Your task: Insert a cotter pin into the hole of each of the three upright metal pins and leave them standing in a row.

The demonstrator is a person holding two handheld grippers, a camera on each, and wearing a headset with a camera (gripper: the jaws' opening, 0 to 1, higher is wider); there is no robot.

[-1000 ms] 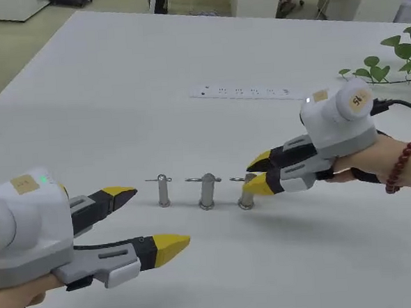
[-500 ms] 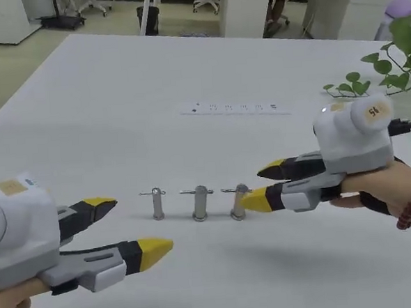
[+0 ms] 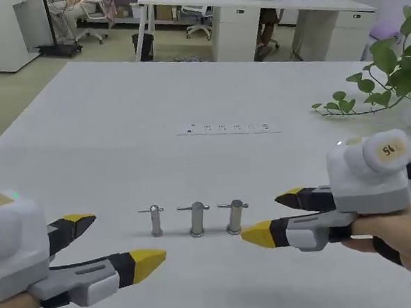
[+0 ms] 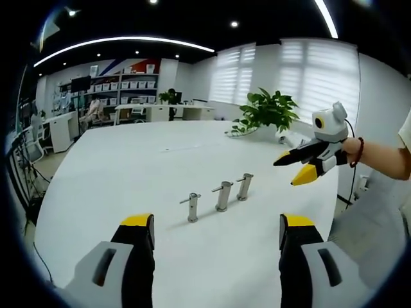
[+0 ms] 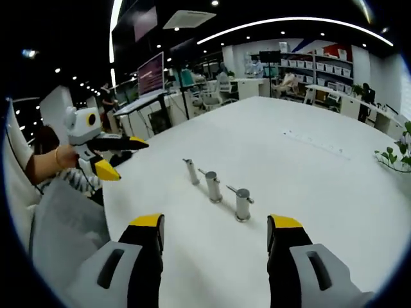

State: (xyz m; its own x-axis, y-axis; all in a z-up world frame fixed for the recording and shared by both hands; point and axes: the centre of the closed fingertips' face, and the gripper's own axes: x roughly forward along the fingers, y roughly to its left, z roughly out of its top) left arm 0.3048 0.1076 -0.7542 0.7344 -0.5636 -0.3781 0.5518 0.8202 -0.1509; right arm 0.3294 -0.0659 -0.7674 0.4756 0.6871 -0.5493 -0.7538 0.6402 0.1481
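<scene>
Three short metal pins stand upright in a straight row on the white table (image 3: pixel 85 133), close together but not touching. They are the left pin (image 3: pixel 156 222), the middle pin (image 3: pixel 197 220) and the right pin (image 3: pixel 234 218). Each one has a thin cotter pin (image 3: pixel 146 211) running crosswise through its top, with the wire sticking out to the side.

The left gripper (image 3: pixel 120 237) hovers low over the table near the person, off to the left of the row and clear of it. Its yellow-tipped jaws are spread wide with nothing between them, and its own view looks across bare table toward the three pins. The right gripper (image 3: pixel 268 215) is held in a hand (image 3: pixel 398 229) on the other side. Its lower tip is just beside the right pin without touching it. Its jaws are parted too and grasp nothing.

Further back on the table a white power strip (image 3: pixel 228 129) lies flat, well apart from the row. A leafy green plant (image 3: pixel 389 73) trails over the far right edge.
</scene>
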